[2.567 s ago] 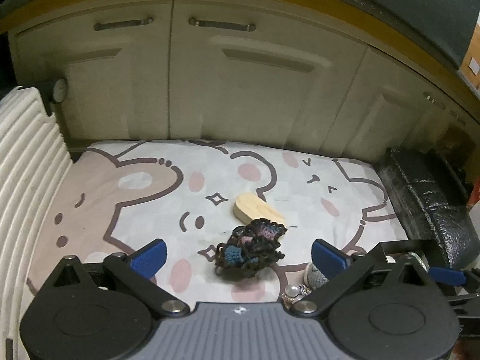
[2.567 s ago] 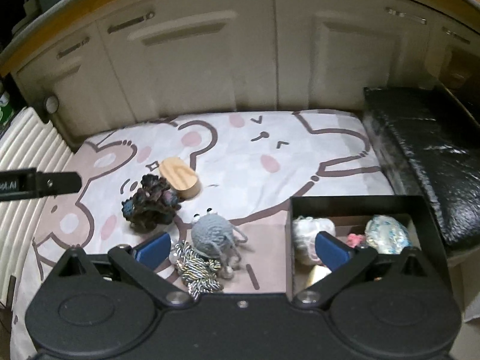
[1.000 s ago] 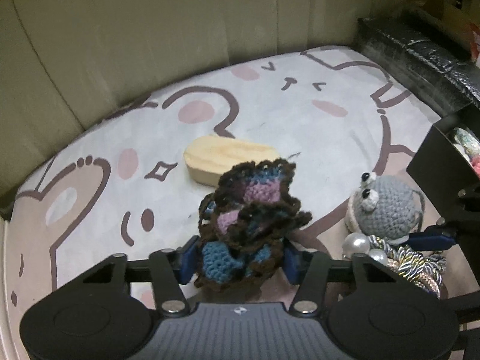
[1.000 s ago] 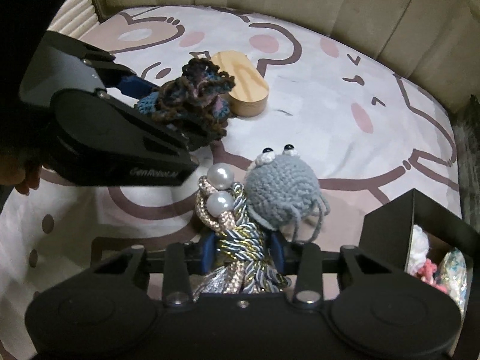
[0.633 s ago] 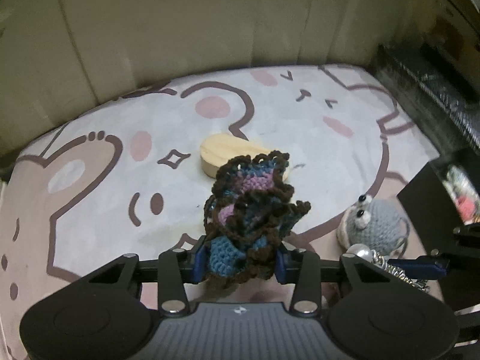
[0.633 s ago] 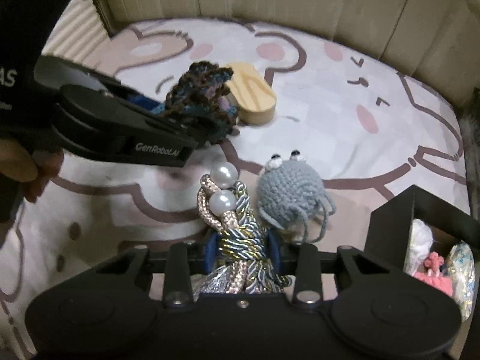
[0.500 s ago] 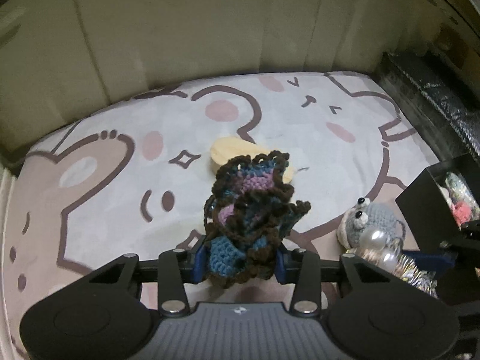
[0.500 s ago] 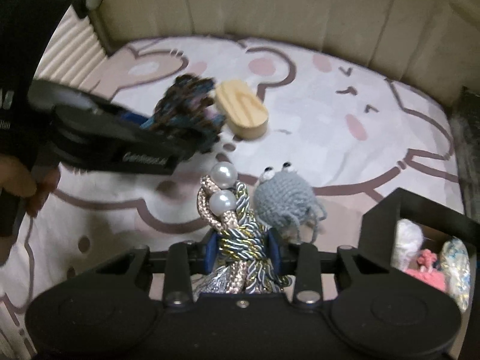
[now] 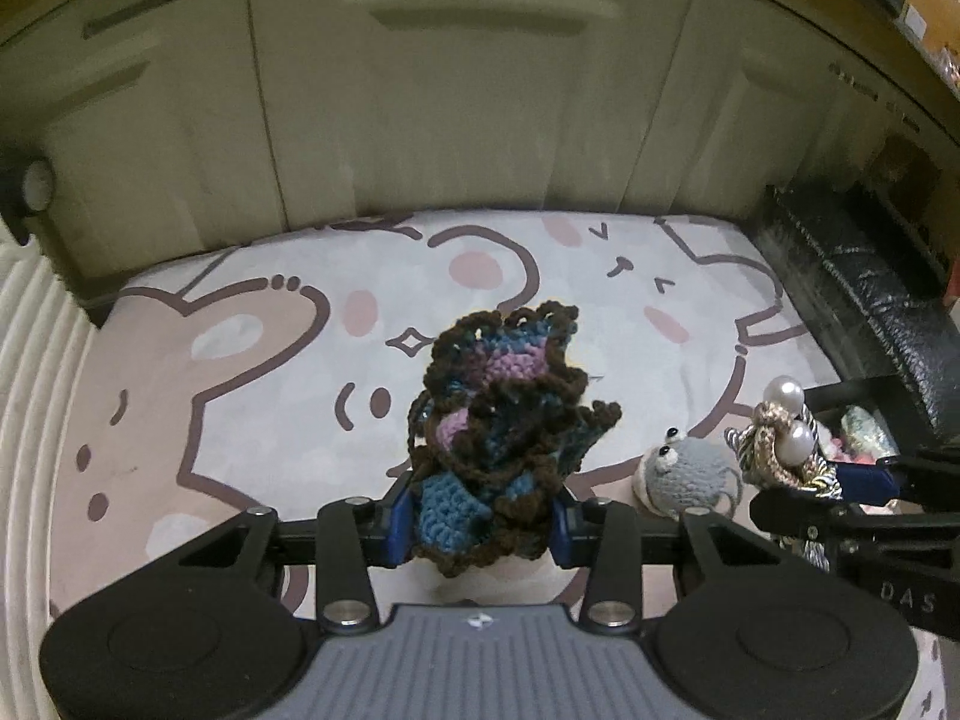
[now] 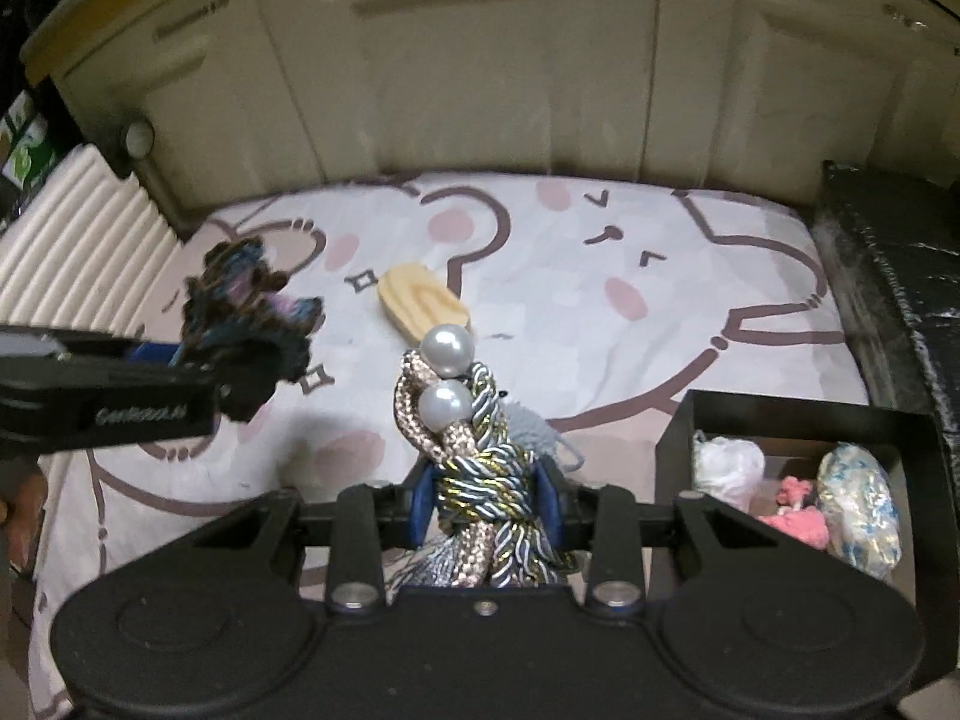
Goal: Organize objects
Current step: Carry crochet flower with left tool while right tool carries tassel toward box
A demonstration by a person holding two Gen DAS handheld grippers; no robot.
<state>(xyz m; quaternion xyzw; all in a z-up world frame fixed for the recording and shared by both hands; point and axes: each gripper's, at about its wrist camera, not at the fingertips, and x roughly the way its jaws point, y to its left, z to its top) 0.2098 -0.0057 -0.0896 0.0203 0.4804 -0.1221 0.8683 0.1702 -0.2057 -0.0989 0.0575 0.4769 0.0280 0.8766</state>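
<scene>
My left gripper (image 9: 480, 525) is shut on a dark crochet piece (image 9: 498, 420) in brown, blue and purple, held above the cartoon mat; it also shows in the right wrist view (image 10: 246, 312). My right gripper (image 10: 486, 498) is shut on a braided rope ornament (image 10: 474, 450) with two pearls, also seen in the left wrist view (image 9: 780, 444). A grey crochet spider (image 9: 690, 471) lies on the mat, mostly hidden behind the rope in the right wrist view. A wooden oval block (image 10: 423, 309) lies mid-mat. A black box (image 10: 798, 420) at the right holds several small items.
Cream cabinet doors (image 9: 456, 90) close off the far side. A black wrapped bench (image 10: 888, 276) runs along the right. A white ribbed surface (image 10: 72, 234) borders the mat (image 9: 252, 372) on the left.
Both grippers closed on their objects and lifted them off the mat. The views have pulled back and higher; the rope ornament now hangs clear of the spider.
</scene>
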